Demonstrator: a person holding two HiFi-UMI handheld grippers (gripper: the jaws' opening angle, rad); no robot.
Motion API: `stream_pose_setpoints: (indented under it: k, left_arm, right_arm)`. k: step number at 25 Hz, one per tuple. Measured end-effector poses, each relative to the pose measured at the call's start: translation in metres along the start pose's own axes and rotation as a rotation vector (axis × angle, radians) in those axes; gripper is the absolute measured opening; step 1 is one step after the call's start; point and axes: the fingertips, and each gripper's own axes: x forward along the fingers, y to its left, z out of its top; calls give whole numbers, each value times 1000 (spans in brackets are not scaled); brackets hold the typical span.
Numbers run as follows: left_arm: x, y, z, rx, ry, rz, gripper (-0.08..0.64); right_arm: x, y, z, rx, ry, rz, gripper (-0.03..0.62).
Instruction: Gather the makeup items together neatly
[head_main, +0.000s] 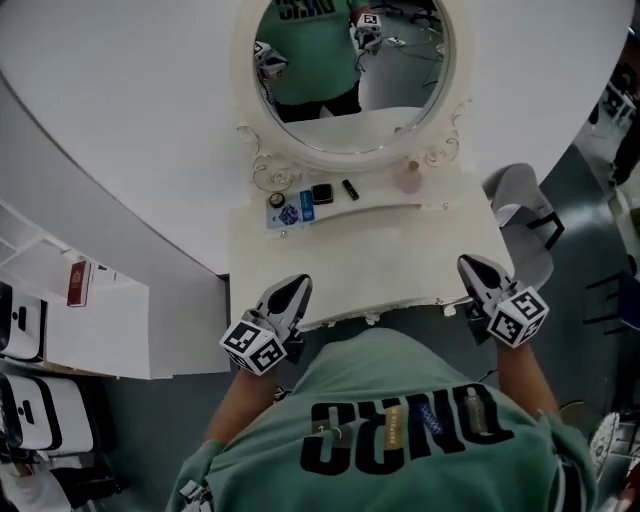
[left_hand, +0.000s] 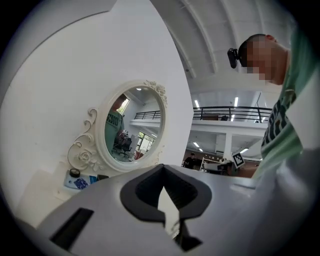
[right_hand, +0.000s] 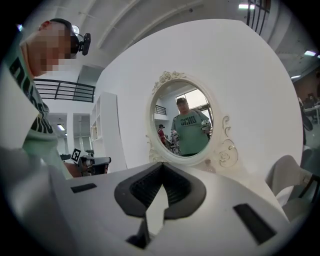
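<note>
- Both pairs of jaws are seen pressed together with nothing between them: the left gripper and the right gripper are held low over the near edge of the table.
- The makeup lies ahead of both, well apart from the jaws, on the shelf at the foot of the mirror.
- A cluster is found almost straight ahead of the left gripper: jar, blue packet, compact and tube, the tube's long axis slanted from back-left to front-right.
- A pink bottle stands alone to the right, judged nearer the right gripper.
- Nothing is seen on the table between jaws and shelf; only the shelf's raised edge would need to be cleared.
- A chair stands beside the table's right end.
</note>
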Motion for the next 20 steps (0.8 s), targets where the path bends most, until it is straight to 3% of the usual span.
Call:
stream_pose_setpoints:
  k: [6,16,20]
  left_arm:
    - [24,78,13,-29,23,3,0]
    - [106,73,5,-55,-37,115,0]
    - [114,74,11,-47,-61,146,0]
  right_arm:
    - [65,-19,3,10,1,-22,-12]
    - [94,-97,20,-35,83,101,-12]
    - [117,-111,20,-25,88,140,-12]
